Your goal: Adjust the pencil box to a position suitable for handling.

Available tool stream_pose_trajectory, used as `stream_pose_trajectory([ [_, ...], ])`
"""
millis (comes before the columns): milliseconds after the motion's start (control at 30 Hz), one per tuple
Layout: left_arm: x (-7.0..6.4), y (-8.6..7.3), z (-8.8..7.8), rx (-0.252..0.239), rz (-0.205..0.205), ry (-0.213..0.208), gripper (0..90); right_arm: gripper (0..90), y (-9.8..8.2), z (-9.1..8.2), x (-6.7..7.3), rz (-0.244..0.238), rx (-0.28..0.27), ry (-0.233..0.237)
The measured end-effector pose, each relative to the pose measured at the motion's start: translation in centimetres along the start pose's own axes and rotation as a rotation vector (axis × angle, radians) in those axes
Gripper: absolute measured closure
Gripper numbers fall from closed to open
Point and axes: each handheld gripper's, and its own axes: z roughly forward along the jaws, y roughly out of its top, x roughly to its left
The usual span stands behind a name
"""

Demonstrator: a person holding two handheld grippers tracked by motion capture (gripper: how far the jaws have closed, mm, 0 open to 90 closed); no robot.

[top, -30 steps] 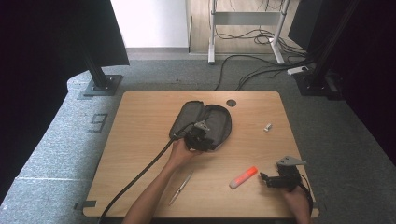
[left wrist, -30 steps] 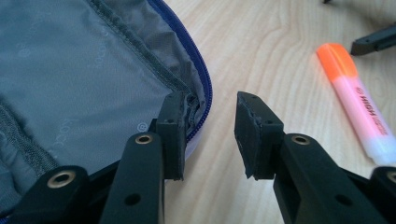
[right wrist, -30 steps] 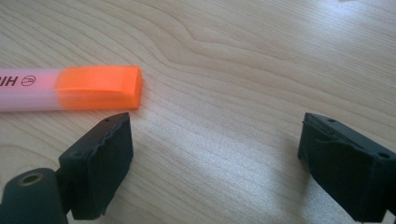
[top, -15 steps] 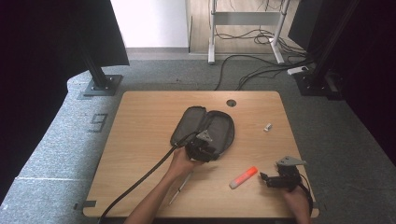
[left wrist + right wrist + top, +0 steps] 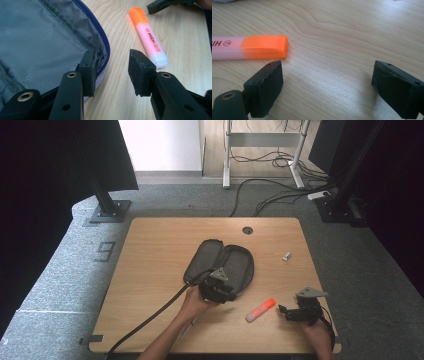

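A dark pencil case (image 5: 220,265) lies unzipped and spread flat mid-table, its grey lining (image 5: 37,42) showing. My left gripper (image 5: 230,296) sits at the case's near rim. Its jaws have just been opening. In the left gripper view my left gripper (image 5: 112,57) is open: one pad rests by the zipper edge (image 5: 106,50) and the other stands over bare wood, neither pressing. An orange highlighter (image 5: 261,310) (image 5: 148,37) lies just beyond. My right gripper (image 5: 283,311) (image 5: 328,67) is open over bare table, the highlighter's orange cap (image 5: 265,46) just past its left jaw.
A small white piece (image 5: 286,256) lies toward the far right of the wooden table (image 5: 150,270). A thin pen-like object (image 5: 187,327) sits under the left forearm. A cable hole (image 5: 247,230) is near the far edge. The left gripper's black cable (image 5: 145,325) runs off the front edge.
My left gripper has moved from over the case toward the near edge, and the case has slid a little nearer with it. The right gripper has stayed put.
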Motion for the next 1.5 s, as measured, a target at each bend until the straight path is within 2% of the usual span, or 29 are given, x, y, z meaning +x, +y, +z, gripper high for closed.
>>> stream_pose_trajectory([
  [367, -1.6, -0.7, -0.1, -0.01, 0.008, -0.002, 57.6, 10.0, 0.0, 0.0, 0.0, 0.0, 0.0, 0.0],
  [633, -3.0, -1.2, 0.0, -0.016, 0.018, -0.023, 57.1, 10.0, 0.0, 0.0, 0.0, 0.0, 0.0, -0.001],
  [833, -3.3, -1.1, -0.3, -0.02, 0.026, -0.026, 53.2, 10.0, 0.0, 0.0, 0.0, -0.001, 0.0, -0.001],
  [1000, -3.3, -0.9, -1.1, -0.025, 0.017, -0.004, 46.8, 10.2, 0.0, 0.0, 0.1, 0.005, -0.001, -0.004],
  [1233, -3.1, -0.8, -2.9, -0.037, 0.001, 0.06, 34.3, 10.2, 0.0, 0.0, 0.1, 0.006, -0.001, -0.007],
  [1367, -3.0, -1.3, -4.0, -0.034, 0.007, 0.101, 28.9, 10.2, 0.0, 0.0, 0.1, 0.006, -0.001, -0.007],
  [1500, -2.7, -2.1, -5.5, -0.046, -0.016, 0.125, 24.0, 10.2, 0.0, 0.0, 0.1, 0.006, -0.001, -0.007],
])
